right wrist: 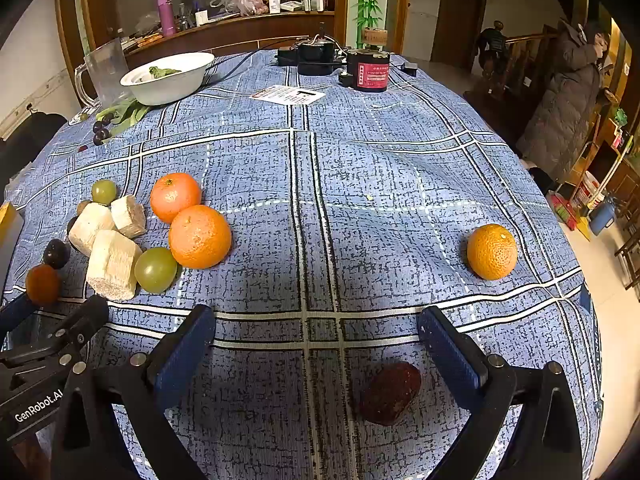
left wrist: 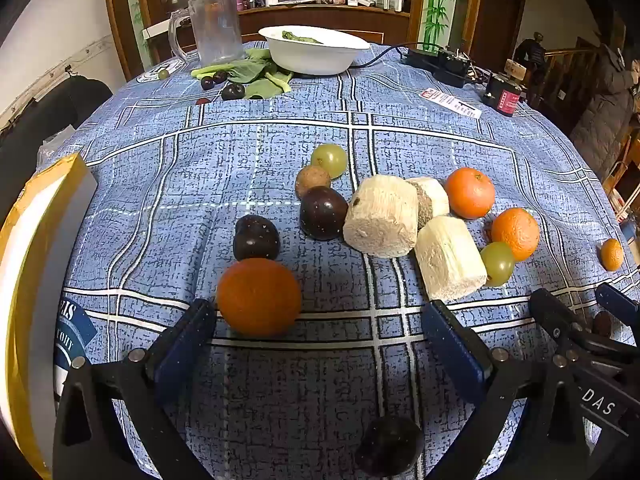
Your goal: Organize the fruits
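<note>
My left gripper (left wrist: 319, 308) hangs open over the blue checked tablecloth (left wrist: 256, 152). An orange (left wrist: 259, 296) lies just by its left fingertip, and a dark plum (left wrist: 390, 446) rests low between the fingers, untouched. Ahead are two more plums (left wrist: 323, 212), a brown round fruit (left wrist: 313, 180), green grapes (left wrist: 329, 160), white chunks (left wrist: 382, 216) and two oranges (left wrist: 470, 193). My right gripper (right wrist: 317, 313) is also open, with a dark red fruit (right wrist: 390, 394) lying free between its fingers. One orange (right wrist: 492, 252) sits alone to the right; the fruit cluster (right wrist: 200, 236) is to the left.
At the table's far end stand a white bowl (left wrist: 314, 54) with greens, a glass mug (left wrist: 214, 26), loose leaves and small dark fruits (left wrist: 233, 91). Black devices (right wrist: 366, 70) with cables and a leaflet (right wrist: 288, 95) lie at the back. A yellow box (left wrist: 24, 248) is on the left. A person in a long coat (right wrist: 568, 108) stands far right.
</note>
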